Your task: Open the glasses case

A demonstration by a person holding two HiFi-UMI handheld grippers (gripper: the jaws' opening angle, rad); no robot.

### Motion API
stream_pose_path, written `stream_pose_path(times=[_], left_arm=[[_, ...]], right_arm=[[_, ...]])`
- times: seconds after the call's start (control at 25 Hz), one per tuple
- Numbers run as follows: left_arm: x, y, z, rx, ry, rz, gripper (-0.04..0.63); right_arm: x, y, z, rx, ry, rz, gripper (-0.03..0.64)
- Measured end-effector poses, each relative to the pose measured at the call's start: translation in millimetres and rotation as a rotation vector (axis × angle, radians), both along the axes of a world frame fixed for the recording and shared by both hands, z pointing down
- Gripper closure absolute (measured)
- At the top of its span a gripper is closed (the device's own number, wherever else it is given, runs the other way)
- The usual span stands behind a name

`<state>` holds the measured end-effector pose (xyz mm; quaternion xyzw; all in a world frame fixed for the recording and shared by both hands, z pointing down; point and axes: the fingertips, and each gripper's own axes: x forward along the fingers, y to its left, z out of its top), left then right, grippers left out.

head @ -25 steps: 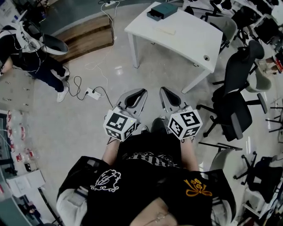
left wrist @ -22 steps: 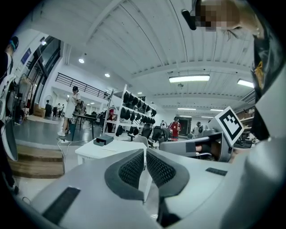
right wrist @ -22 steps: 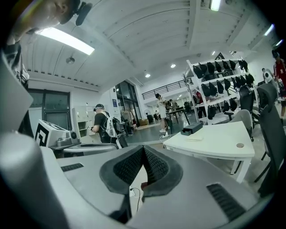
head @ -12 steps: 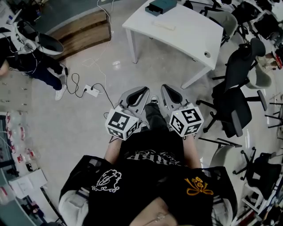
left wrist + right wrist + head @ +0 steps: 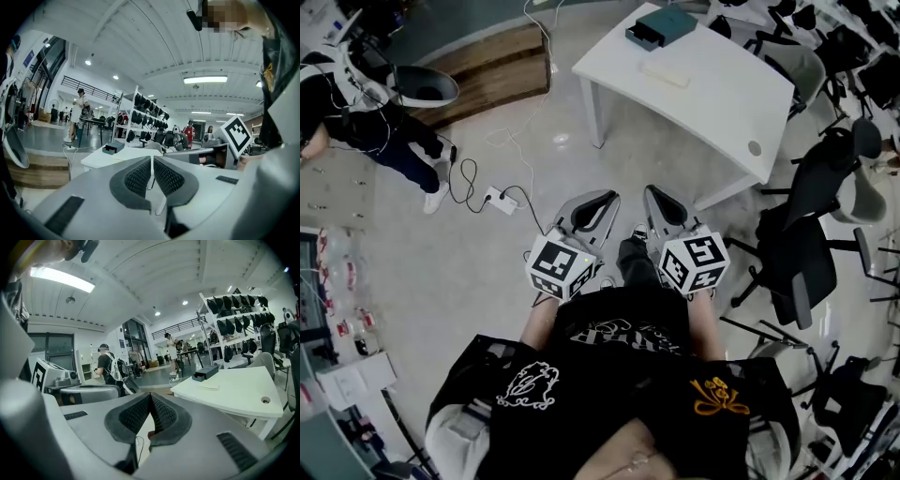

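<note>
A pale, flat glasses case [image 5: 666, 72] lies on the white table [image 5: 712, 103] ahead of me, beside a dark teal box [image 5: 661, 25]. The right gripper view shows the case [image 5: 207, 386] and the box [image 5: 205, 373] on the tabletop [image 5: 239, 385]. Both grippers hang over the floor, well short of the table. My left gripper [image 5: 605, 195] [image 5: 152, 161] is shut with nothing between its pads. My right gripper [image 5: 654, 190] [image 5: 150, 397] is shut and empty too. The two point forward side by side, near level.
Black office chairs [image 5: 806, 234] stand at the right, near the table's corner. A person [image 5: 356, 103] stands at the far left beside a wooden step [image 5: 478, 66]. A power strip with cables [image 5: 497, 199] lies on the floor. Shelves of dark gear [image 5: 145, 108] line the far wall.
Both grippers have been carried forward over the floor toward the table, still side by side. Their jaws have stayed shut.
</note>
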<state>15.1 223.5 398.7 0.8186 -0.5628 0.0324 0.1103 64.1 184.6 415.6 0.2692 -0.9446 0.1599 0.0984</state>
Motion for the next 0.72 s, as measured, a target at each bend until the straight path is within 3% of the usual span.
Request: stream_pose_path(times=[0.36, 0.72], left_arm=[[-4, -137, -19, 0.025, -0.025, 0.003, 0.563], [-5, -222, -21, -0.003, -0.036, -0.059, 0.563]], right_arm=[[9, -139, -10, 0.025, 0.006, 0.027, 0.601], [13, -233, -12, 0.041, -0.003, -0.002, 0.601]])
